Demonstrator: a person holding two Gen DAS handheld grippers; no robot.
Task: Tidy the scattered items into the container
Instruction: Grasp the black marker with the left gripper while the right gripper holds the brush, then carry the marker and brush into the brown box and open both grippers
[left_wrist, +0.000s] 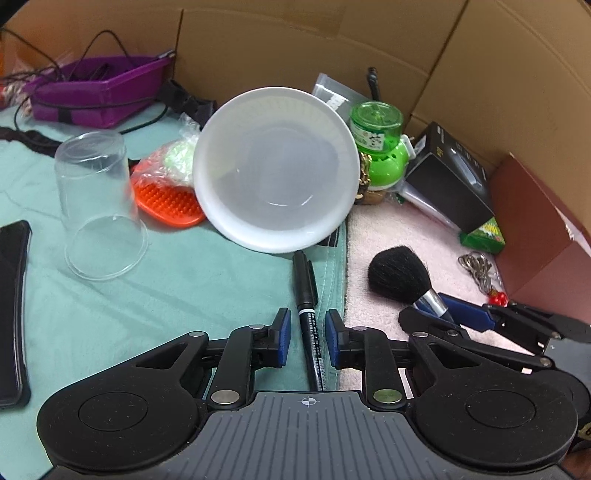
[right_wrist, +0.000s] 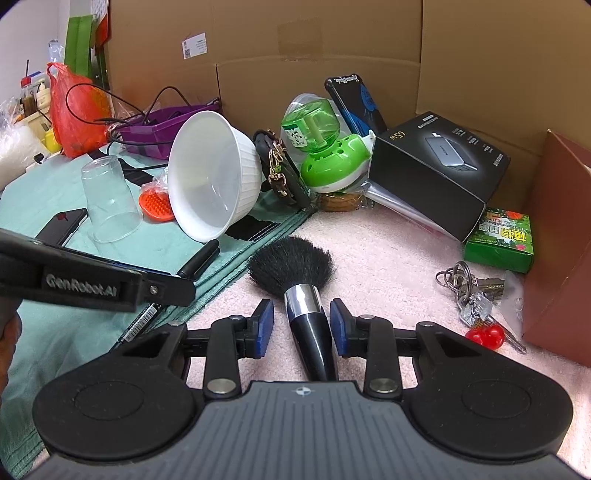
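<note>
We note the desk under two cloths: a teal cloth (left_wrist: 155, 280) on the left and a pink towel (right_wrist: 399, 258) on the right, meeting along a stitched seam. Cardboard walls (right_wrist: 317, 44) close off the back and right side.

The left gripper (left_wrist: 307, 334) straddles a black marker (left_wrist: 306, 291) lying on the teal cloth near the seam — jaws parted, a gap showing on both sides of the barrel, no contact. The right gripper (right_wrist: 302, 328) brackets the handle of a black makeup brush (right_wrist: 295, 266) on the towel; jaws likewise apart, pads clear of it.

The white bowl (left_wrist: 275, 166) is tipped on its side, mouth toward us, just beyond the marker's cap. Also present: an upturned clear cup (left_wrist: 98, 199), a purple tray (left_wrist: 99, 85), a black box (right_wrist: 439, 162), and keys (right_wrist: 469, 295).
</note>
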